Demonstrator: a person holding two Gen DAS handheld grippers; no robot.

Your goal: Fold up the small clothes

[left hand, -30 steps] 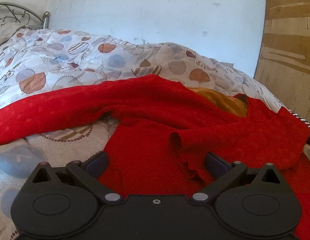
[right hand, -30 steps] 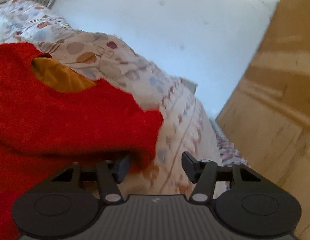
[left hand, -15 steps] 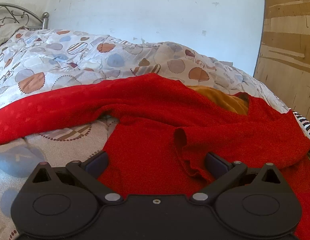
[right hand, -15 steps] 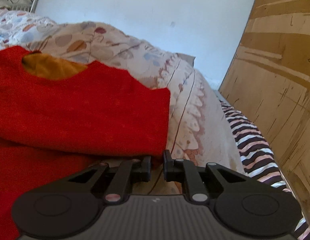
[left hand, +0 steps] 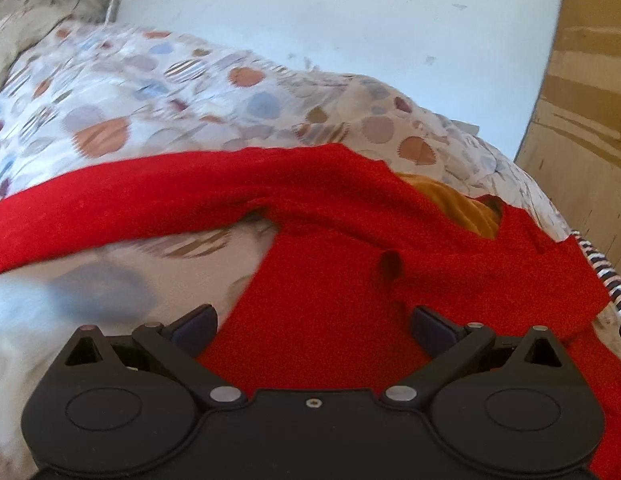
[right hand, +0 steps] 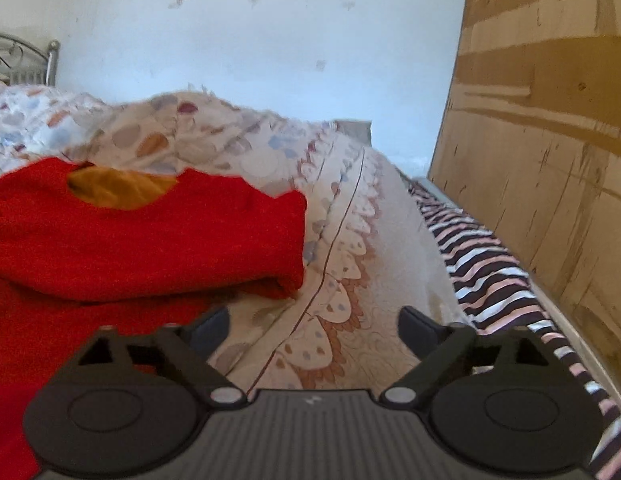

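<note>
Quilt [left hand: 214, 92] with circle print covers the bed, bunched toward the far side. Metal headboard [right hand: 26, 60] far left. Pale, scuffed wall [right hand: 270, 60] behind. Wooden board [right hand: 550, 140] stands at right; striped fabric [right hand: 482, 264] lies along its foot, beside the quilt.

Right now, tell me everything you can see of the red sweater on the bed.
The red sweater is a fuzzy knit that lies spread on the patterned quilt. One long sleeve stretches out to the left across the quilt. The other side is folded inward over the body, with a thick doubled edge in the right wrist view. Its neck opening shows a mustard-yellow lining. The left gripper hangs open above the body. The right gripper, open, holds none of it.
</note>
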